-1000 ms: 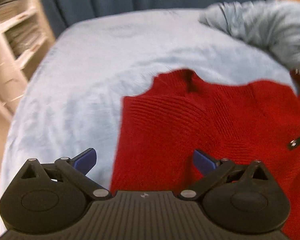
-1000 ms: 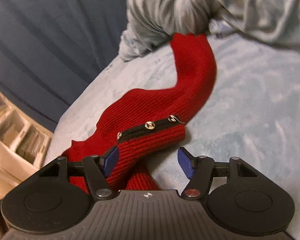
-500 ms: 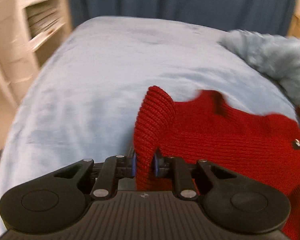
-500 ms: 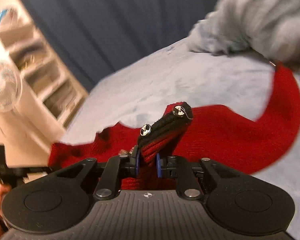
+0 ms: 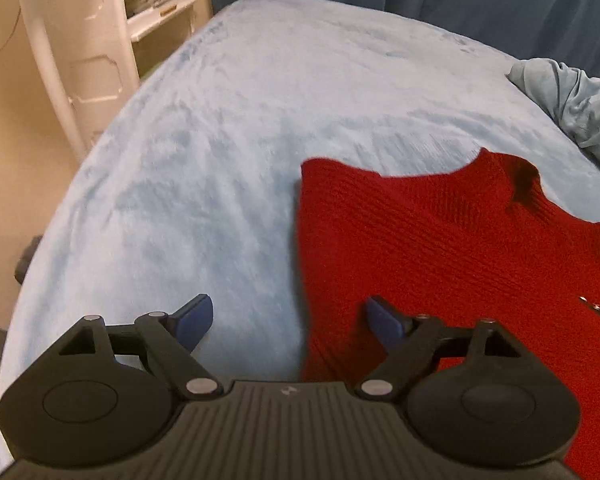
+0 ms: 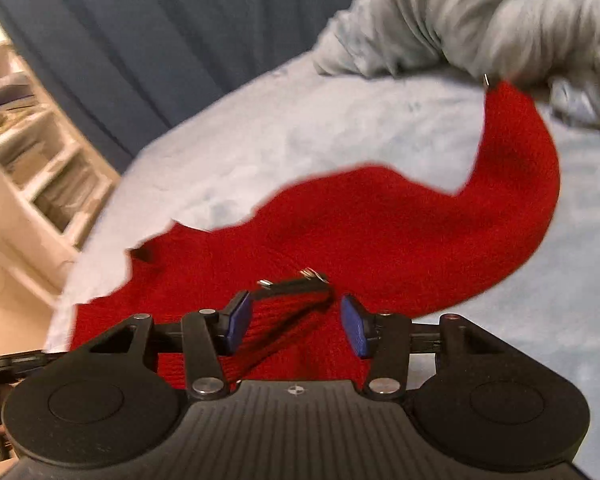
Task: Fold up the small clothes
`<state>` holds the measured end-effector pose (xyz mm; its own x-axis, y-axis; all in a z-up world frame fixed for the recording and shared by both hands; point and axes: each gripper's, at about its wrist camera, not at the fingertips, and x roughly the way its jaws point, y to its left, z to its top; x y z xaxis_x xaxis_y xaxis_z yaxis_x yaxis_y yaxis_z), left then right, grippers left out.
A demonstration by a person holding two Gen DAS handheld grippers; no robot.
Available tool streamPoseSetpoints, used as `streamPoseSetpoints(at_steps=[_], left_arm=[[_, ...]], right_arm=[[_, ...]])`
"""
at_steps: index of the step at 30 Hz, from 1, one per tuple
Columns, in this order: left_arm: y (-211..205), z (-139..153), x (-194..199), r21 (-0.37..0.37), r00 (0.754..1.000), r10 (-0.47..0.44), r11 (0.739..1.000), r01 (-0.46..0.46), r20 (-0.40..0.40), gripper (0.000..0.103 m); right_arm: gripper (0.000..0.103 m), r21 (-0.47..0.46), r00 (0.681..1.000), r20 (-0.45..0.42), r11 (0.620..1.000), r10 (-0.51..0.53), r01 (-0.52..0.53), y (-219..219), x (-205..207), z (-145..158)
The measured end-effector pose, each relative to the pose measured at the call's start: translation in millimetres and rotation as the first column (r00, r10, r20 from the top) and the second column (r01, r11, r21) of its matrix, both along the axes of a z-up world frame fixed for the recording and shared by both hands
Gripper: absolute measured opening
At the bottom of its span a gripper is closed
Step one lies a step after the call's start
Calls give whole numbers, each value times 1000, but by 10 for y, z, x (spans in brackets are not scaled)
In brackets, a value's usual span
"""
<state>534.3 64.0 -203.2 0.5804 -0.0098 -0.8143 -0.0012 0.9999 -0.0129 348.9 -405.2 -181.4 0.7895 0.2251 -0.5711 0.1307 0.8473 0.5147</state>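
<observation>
Your left gripper (image 5: 287, 320) opens wide, nothing pinched, the red knit sweater (image 5: 440, 264) lying under its right jaw. Your right gripper (image 6: 295, 322) is opening too, the black studded trim (image 6: 295, 286) loose between its jaws. Pull back carelessly and a pad could snag the ribbing. Beyond, a sleeve (image 6: 524, 168) trails toward the grey blanket (image 6: 480, 16).
</observation>
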Motion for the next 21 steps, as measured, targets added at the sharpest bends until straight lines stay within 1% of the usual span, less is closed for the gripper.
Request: streamPoseSetpoints(at_steps=[3, 4, 5, 6, 7, 8, 9, 10, 12, 13, 16, 18, 19, 21], left_arm=[[-40, 58, -91, -6, 1000, -14, 1000, 15, 10, 88], [-52, 76, -109, -6, 1000, -20, 1000, 20, 11, 89], [-62, 94, -129, -5, 1000, -22, 1000, 23, 15, 90], [-72, 110, -145, -7, 1000, -22, 1000, 22, 19, 90], [-82, 117, -157, -9, 1000, -22, 1000, 22, 19, 90], [-87, 118, -162, -12, 1000, -21, 1000, 21, 14, 90], [-92, 115, -170, -13, 1000, -19, 1000, 19, 6, 90], [-101, 114, -180, -9, 1000, -19, 1000, 19, -4, 90], [-133, 138, -247, 10, 999, -34, 999, 34, -12, 90], [-143, 161, -307, 13, 999, -47, 999, 47, -6, 90], [-154, 213, -496, 0, 997, -82, 997, 82, 3, 91], [-166, 216, -622, -3, 995, -98, 995, 98, 0, 93], [-174, 217, -682, -5, 994, -106, 994, 106, -1, 93], [-198, 226, -786, -4, 994, -106, 994, 106, -14, 93]], right_arm=[[54, 49, 997, 49, 996, 68, -70, 10, -210, 517], [57, 21, 989, 88, 992, 120, -122, 71, -283, 721], [59, -114, 972, 139, 978, 189, -174, 234, -366, 928], [61, -256, 960, 165, 950, 228, -181, 417, -429, 1062], [67, -340, 942, 178, 916, 284, -212, 571, -475, 1132], [67, -350, 915, 182, 893, 360, -282, 679, -489, 1152], [67, -326, 900, 179, 887, 398, -327, 720, -475, 1141], [67, -287, 904, 159, 895, 396, -341, 737, -429, 1092], [68, -207, 938, 94, 928, 334, -310, 676, -341, 980], [68, -145, 952, 76, 948, 297, -285, 580, -343, 915], [68, -20, 983, 67, 985, 170, -169, 283, -513, 854], [68, 36, 992, 101, 996, 73, -77, 81, -657, 926], [68, 16, 991, 130, 999, 38, -40, 43, -712, 988], [68, -125, 982, 188, 992, 9, 15, 121, -848, 1137]])
